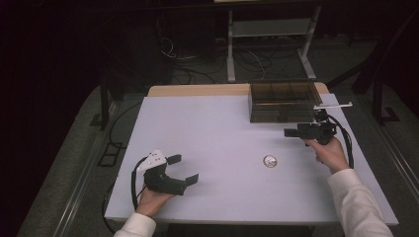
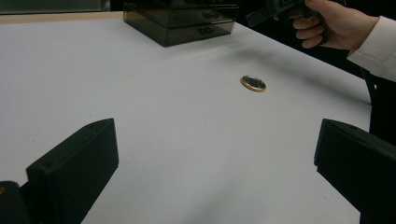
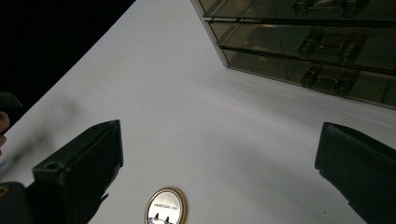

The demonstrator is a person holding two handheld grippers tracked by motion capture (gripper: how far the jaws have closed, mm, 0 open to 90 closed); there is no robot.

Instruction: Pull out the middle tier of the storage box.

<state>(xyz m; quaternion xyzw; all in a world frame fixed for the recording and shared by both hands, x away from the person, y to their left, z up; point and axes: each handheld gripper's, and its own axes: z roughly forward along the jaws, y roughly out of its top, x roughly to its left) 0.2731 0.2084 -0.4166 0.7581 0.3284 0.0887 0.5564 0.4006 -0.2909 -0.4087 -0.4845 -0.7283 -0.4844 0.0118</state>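
Both grippers are gaping wide, holding nothing: the right gripper (image 1: 291, 132) is hovering beside the smoked drawer box (image 1: 282, 101), the round tin (image 1: 270, 161) lying between it and the left gripper (image 1: 184, 169).

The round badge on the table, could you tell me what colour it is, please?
The badge has a silvery face with a gold rim, clearest in the right gripper view.

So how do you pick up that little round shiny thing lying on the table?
The round disc lies flat on the white table, so probably from straight above, jaws either side of its gold rim. It is thin, so little edge shows to pinch. The open right gripper looks nearest.
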